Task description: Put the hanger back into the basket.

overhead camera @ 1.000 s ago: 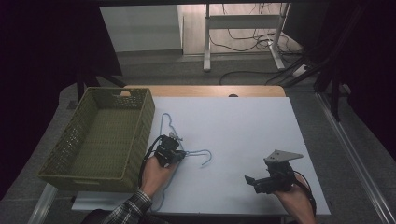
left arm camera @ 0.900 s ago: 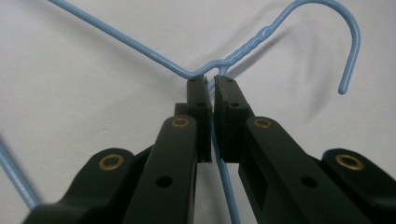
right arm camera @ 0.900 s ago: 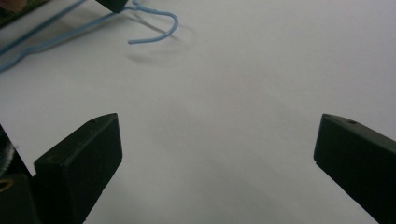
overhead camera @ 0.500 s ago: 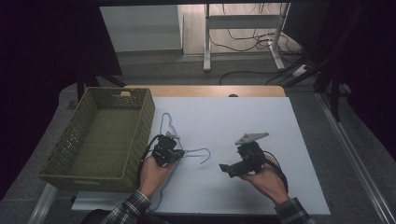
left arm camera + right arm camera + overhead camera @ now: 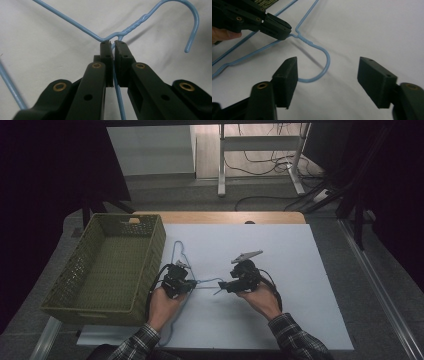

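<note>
A blue wire hanger [image 5: 175, 251] lies on the white table [image 5: 280, 270], its hook pointing right. My left gripper [image 5: 189, 282] is shut on the wire just below the twisted neck [image 5: 136, 23], with the pads [image 5: 106, 50] pinching it. My right gripper [image 5: 221, 286] sits just right of the hook. In the right gripper view its jaws [image 5: 328, 66] stand open around the hook [image 5: 327, 57] without touching it. They have just been closing. The left gripper [image 5: 279, 28] shows there at the upper left.
A green woven basket [image 5: 150, 250] stands at the table's left, close beside the left hand. A wooden strip [image 5: 220, 217] runs along the table's far edge. Beyond it are desk legs and cables on the floor.
My right hand has slid left across the table, from near the right front corner up to the hanger's hook. The left gripper and the hanger have stayed put.
</note>
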`<state>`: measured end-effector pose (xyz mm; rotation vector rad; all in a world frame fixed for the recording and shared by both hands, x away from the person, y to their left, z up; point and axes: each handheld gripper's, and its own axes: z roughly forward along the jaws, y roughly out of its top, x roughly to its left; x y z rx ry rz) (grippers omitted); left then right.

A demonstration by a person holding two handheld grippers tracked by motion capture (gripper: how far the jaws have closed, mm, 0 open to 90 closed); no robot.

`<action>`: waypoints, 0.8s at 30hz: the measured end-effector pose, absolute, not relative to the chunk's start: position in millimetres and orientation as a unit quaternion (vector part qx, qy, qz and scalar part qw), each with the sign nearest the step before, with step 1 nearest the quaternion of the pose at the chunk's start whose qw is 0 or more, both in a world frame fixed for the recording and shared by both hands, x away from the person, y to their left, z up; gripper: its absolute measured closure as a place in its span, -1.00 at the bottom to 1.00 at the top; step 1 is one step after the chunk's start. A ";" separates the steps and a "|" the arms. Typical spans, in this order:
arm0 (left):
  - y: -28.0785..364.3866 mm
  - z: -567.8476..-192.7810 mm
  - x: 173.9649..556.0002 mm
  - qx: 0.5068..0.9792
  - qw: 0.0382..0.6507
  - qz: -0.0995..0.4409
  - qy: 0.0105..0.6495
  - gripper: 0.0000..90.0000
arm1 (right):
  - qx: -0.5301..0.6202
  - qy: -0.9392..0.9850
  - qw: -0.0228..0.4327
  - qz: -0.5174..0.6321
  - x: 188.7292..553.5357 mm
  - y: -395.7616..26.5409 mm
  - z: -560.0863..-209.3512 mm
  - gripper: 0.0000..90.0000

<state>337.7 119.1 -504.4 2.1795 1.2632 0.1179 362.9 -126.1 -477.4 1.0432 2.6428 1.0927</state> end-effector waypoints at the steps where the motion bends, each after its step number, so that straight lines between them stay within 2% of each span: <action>1: 119.1 -504.3 337.6 0.823 0.305 0.044 0.477 0.92 | 0.341 0.868 0.054 0.357 364.6 -123.4 -478.6 -0.16; 13: 119.3 -502.1 336.0 0.824 0.308 0.042 0.474 0.93 | 0.328 0.885 0.040 0.328 377.7 -106.5 -494.5 0.38; 14: 119.2 -502.3 336.0 0.824 0.307 0.041 0.474 0.93 | 0.328 0.885 0.040 0.328 377.7 -106.5 -494.5 0.38; 18: 119.5 -503.1 336.6 0.823 0.309 0.039 0.474 0.93 | 0.320 0.888 0.036 0.327 376.6 -103.9 -494.9 0.67; 21: 122.1 -503.2 336.9 0.823 0.315 0.034 0.472 0.91 | 0.318 0.892 0.044 0.317 374.4 -100.9 -493.3 0.71; 22: 124.2 -502.5 336.8 0.820 0.321 0.028 0.474 0.88 | 0.319 0.893 0.046 0.315 373.8 -100.4 -492.9 0.72; 24: 128.9 -501.7 334.8 0.819 0.321 0.010 0.476 0.49 | 0.318 0.894 0.053 0.312 372.0 -99.0 -490.6 0.72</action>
